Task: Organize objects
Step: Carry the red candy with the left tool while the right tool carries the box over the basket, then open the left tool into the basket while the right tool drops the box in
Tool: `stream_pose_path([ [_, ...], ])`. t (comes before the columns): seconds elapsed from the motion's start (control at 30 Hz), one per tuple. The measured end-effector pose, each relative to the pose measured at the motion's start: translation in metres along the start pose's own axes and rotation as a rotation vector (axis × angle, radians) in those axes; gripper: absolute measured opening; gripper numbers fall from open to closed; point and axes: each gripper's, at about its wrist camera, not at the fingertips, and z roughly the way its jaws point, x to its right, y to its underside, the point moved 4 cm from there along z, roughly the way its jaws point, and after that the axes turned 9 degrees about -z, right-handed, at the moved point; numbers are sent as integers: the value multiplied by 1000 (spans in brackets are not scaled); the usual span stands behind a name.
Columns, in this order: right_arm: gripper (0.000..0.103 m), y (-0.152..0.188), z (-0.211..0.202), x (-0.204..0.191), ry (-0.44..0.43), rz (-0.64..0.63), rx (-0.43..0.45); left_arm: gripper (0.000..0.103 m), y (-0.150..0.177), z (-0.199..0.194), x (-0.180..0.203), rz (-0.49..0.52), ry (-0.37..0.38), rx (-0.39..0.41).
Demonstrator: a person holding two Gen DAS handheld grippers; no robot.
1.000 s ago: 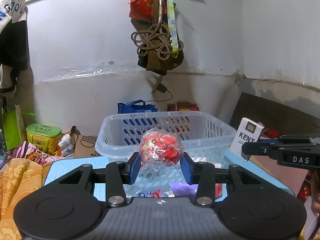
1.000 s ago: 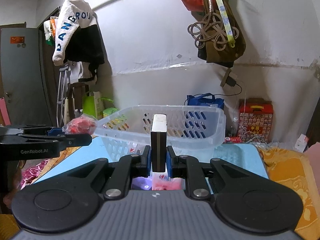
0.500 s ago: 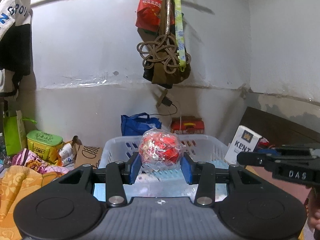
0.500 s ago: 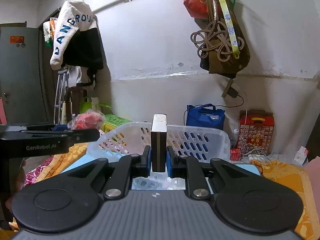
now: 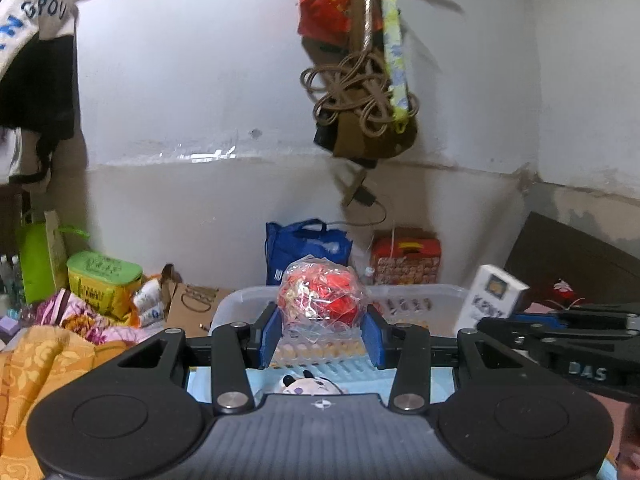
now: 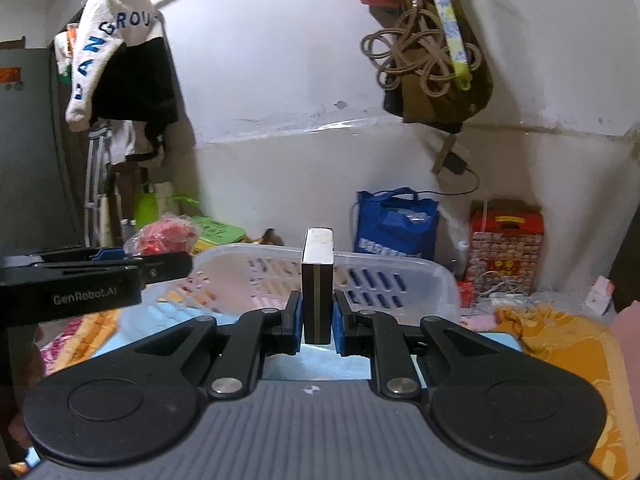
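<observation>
Cluttered room: left gripper (image 5: 322,336) clamped a crinkly wrapped ball (image 5: 320,296), right gripper (image 6: 316,320) a box (image 6: 317,284); either perhaps could miss the basket (image 6: 400,264).

White wall (image 5: 200,120), grey door (image 6: 24,152)

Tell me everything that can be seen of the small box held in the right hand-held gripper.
The cigarette pack is a small cardboard box, standing upright between the blue pads of the right hand-held gripper, which is shut on its lower part. From the right wrist view its narrow side shows: dark with a pale stripe, and a white top. The left wrist view shows a white face with a blurred dark word and a dark emblem. It is held in the air before the white plastic basket, touching nothing else.
</observation>
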Motion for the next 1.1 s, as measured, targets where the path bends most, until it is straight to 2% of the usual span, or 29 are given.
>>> stream_pose_path([
  [0.37, 18, 13, 33, 18, 13, 34, -99, 47, 11, 42, -3, 27, -66, -95],
  [0.57, 18, 15, 34, 16, 8, 30, -110, 47, 15, 52, -6, 34, -93, -125],
  [0.7, 19, 13, 34, 16, 10, 28, -100, 48, 17, 53, -5, 32, -75, -126],
  [0.73, 35, 11, 34, 16, 12, 27, -87, 49, 15, 53, -3, 39, -71, -116],
  [0.77, 72, 10, 32, 16, 16, 22, -62, 58, 15, 50, -1, 59, -69, -95],
  [0.8, 91, 8, 29, 15, 22, 15, -45, 67, 14, 48, 2, 93, -75, -62],
  [0.83, 102, 7, 26, 14, 30, 10, -22, 85, 13, 45, 3, 108, -89, -28],
  [0.87, 103, 6, 23, 14, 34, 5, 3, 92, 13, 40, 3, 116, -99, 9],
  [0.93, 103, 5, 19, 13, 37, 5, 13, 92, 13, 32, 6, 146, -106, 55],
  [1.03, 103, 3, 16, 14, 49, 20, 21, 92, 12, 27, 11, 161, -120, 64],
  [1.1, 103, 5, 9, 13, 44, 25, 33, 92, 11, 21, 13, 160, -96, 74],
])
